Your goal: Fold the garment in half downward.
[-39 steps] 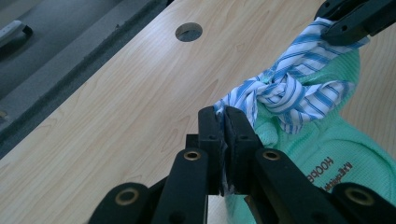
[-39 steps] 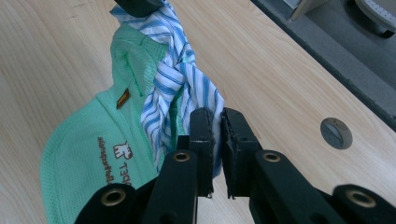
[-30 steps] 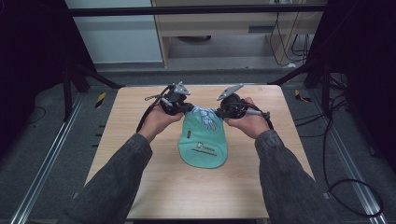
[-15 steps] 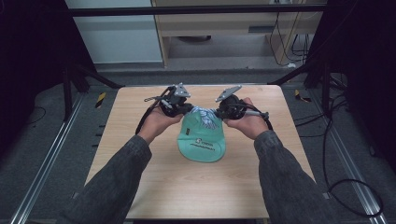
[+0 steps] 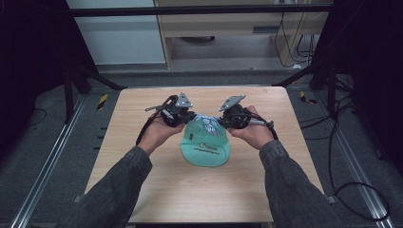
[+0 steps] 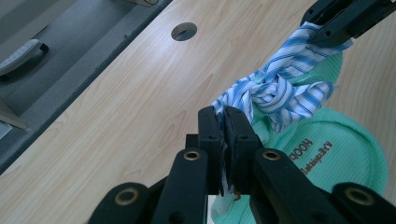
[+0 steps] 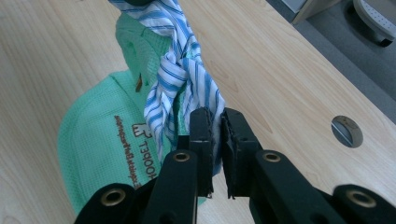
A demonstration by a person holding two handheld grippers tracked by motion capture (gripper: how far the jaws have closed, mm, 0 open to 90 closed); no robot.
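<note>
A mint-green bag (image 5: 206, 145) with dark printed lettering lies on the wooden table (image 5: 142, 118), its mouth drawn in by a blue-and-white striped tie (image 5: 206, 124) knotted in the middle. My left gripper (image 5: 186, 118) is shut on one end of the striped tie (image 6: 243, 105), the cloth pinched between its black pads. My right gripper (image 5: 223, 121) is shut on the other end of the tie (image 7: 182, 84). In the left gripper view the knot (image 6: 275, 88) hangs between the two grippers above the green bag (image 6: 327, 154). The bag (image 7: 107, 140) lies to the left in the right gripper view.
A round cable hole (image 6: 184, 31) is cut into the tabletop near its far edge, with the hole (image 7: 348, 130) at right in the right gripper view. A cabinet (image 5: 228, 28) and cables (image 5: 294, 33) stand behind the table. Bare wood (image 5: 199, 190) lies in front of the bag.
Both hands have come closer together and slightly down. The bag now lies more bunched and shorter than a second ago.
</note>
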